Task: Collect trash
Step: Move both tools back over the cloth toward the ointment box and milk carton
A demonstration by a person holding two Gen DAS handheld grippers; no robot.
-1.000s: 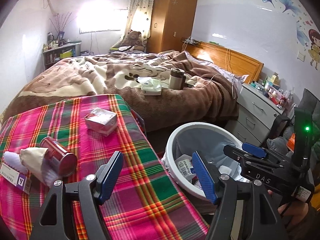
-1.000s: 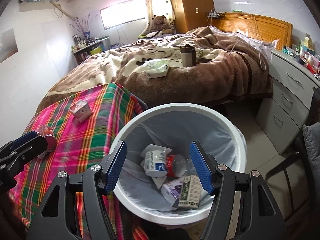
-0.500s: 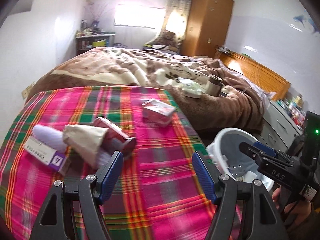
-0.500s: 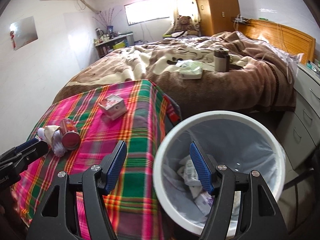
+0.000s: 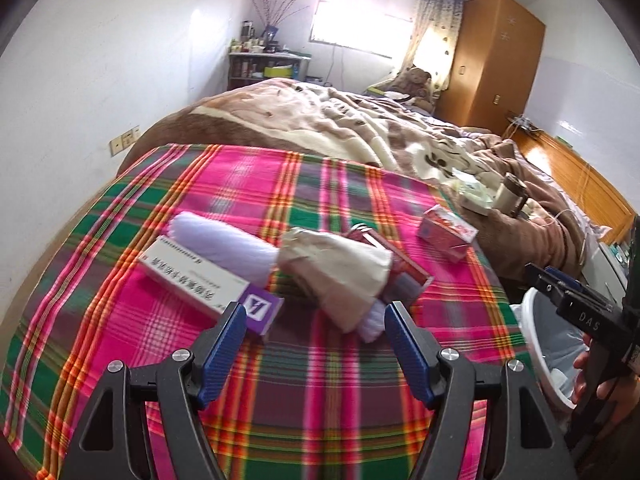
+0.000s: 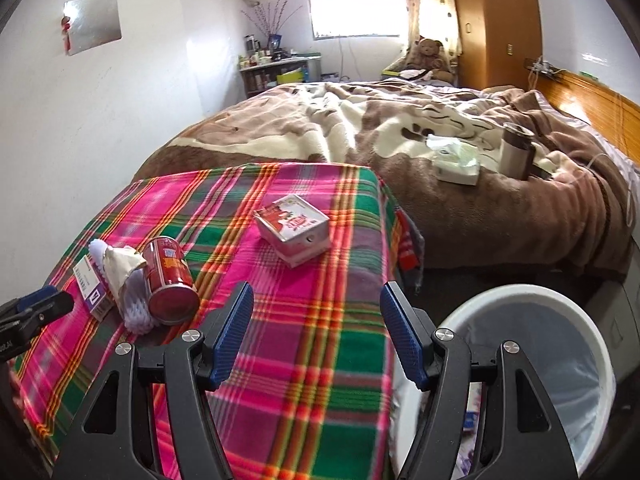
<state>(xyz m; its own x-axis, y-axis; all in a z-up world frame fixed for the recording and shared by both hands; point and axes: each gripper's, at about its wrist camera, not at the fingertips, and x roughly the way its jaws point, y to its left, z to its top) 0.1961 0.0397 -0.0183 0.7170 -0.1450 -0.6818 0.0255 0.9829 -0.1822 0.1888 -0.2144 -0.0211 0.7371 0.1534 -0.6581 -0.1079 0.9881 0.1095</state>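
Note:
On the plaid-covered table (image 5: 328, 384) (image 6: 320, 340) lies a heap of trash: a white and purple box (image 5: 208, 284) (image 6: 90, 286), white foam netting (image 5: 224, 246) (image 6: 136, 312), a crumpled beige paper (image 5: 336, 264) (image 6: 120, 264) and a red can (image 5: 400, 268) (image 6: 170, 280) on its side. A red and white carton (image 5: 446, 236) (image 6: 294, 228) sits apart, further back. My left gripper (image 5: 314, 346) hangs open just short of the heap, nothing between its fingers. My right gripper (image 6: 316, 338) is open and empty over the table's near right part, beside the white bin (image 6: 532, 360) (image 5: 540, 360).
A bed with a brown blanket (image 6: 440, 152) lies behind the table, with a tissue pack (image 6: 456, 162) and a metal flask (image 6: 518, 156) on it. The bin stands on the floor at the table's right edge. A wooden wardrobe (image 6: 496, 20) is at the back.
Both grippers swung left, away from the bin and over the table. The left one came close to the heap of trash. Both stayed open.

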